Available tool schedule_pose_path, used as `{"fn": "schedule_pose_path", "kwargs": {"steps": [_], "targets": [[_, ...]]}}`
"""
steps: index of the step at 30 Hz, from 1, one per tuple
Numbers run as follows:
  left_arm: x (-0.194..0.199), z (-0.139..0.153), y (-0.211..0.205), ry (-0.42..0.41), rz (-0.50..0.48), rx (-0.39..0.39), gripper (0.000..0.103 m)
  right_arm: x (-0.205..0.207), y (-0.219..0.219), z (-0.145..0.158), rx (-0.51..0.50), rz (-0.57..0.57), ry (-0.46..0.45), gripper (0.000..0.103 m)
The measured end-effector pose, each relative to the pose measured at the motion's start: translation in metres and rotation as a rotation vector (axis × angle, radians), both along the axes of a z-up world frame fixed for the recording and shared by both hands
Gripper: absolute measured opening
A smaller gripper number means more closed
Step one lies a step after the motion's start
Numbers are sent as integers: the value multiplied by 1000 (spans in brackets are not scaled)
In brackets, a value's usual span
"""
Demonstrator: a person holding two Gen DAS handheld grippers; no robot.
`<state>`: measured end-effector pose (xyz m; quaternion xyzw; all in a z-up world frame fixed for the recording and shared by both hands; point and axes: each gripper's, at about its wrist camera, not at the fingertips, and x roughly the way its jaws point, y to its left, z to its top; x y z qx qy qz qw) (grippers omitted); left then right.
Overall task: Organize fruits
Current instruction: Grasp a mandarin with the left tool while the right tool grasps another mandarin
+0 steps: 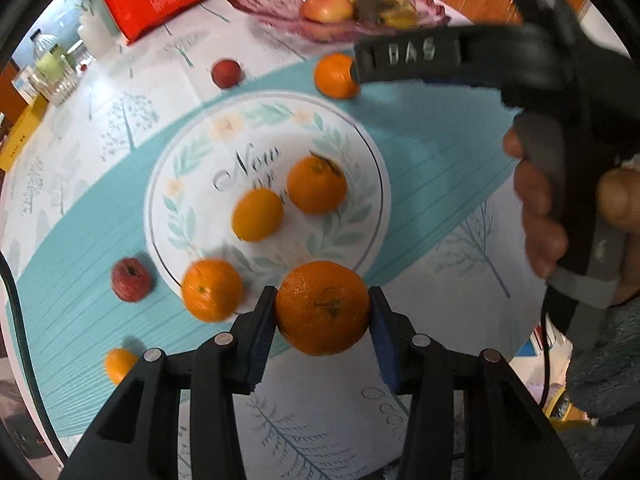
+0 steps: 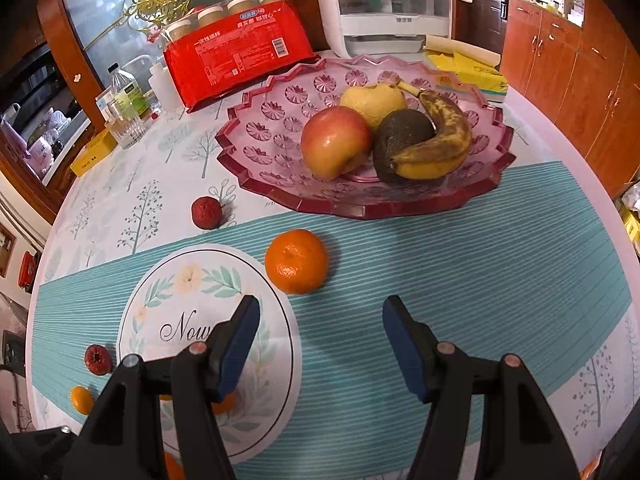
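Left wrist view: a tangerine (image 1: 322,307) is clamped between the pads of the left tool (image 1: 322,312), above the surface (image 1: 440,184).

The right tool (image 2: 320,340) is held spread and empty near another tangerine (image 2: 296,261), short of the pink fruit dish (image 2: 256,168).

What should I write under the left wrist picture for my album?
Left gripper squeezing a mandarin above the flowery tablecloth.

Six round orange mandarins (image 1: 322,307), two small wrinkled dark-red fruits (image 1: 132,279), one scalloped pink glass dish (image 2: 256,160), one red-yellow apple (image 2: 335,141).
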<state>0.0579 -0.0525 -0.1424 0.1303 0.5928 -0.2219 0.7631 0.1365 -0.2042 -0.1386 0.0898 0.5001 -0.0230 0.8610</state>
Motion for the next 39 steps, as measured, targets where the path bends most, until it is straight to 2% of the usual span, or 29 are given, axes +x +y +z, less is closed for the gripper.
{"fn": "schedule_pose_path", "kwargs": {"steps": [11,24,26,28,39], "targets": [[33,18,11,-47,97,-27,43,18,1,-14,15,6,28,65],[63,13,28,-41,173,-36,43,45,12,-31,14,38,60,64],[67,13,30,-41,179,-36,43,48,14,-33,11,44,65,59],[68,13,31,-41,182,-37,43,51,17,-37,11,51,82,49],[72,13,37,-42,179,-46,43,44,24,-35,-4,60,84,43]]}}
